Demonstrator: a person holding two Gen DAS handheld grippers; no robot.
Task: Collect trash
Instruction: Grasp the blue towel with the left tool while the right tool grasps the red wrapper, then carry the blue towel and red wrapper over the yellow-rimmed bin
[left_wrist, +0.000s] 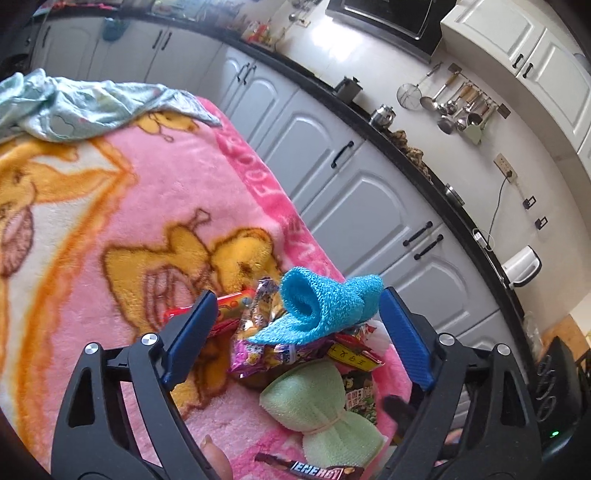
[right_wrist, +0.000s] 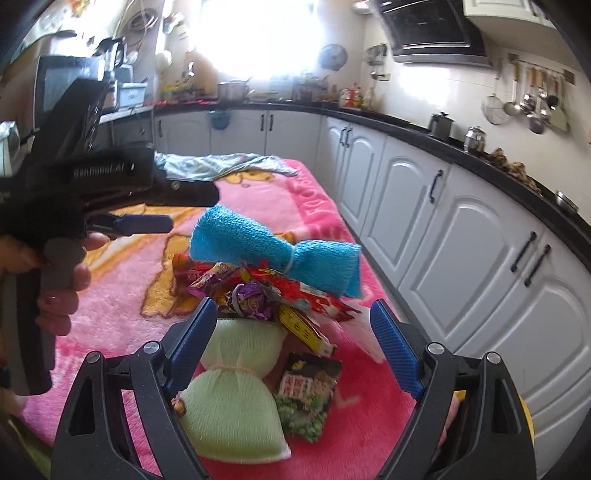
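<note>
showing energy bar (left_wrist: 314, 468) only in left view | right view alone shows hand (right_wrist: 55, 280) | both jaws apart, empty

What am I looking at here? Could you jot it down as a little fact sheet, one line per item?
Place: kitchen, grey cabinets
Surface: pink blanket
Trash: pile of snack wrappers
On the pile: blue sponge cloth, tied in the middle
Beside it: green sponge cloth, also tied
Left gripper: open, nothing held
Right gripper: open, nothing held
Person: hand on the left gripper's handle
</note>
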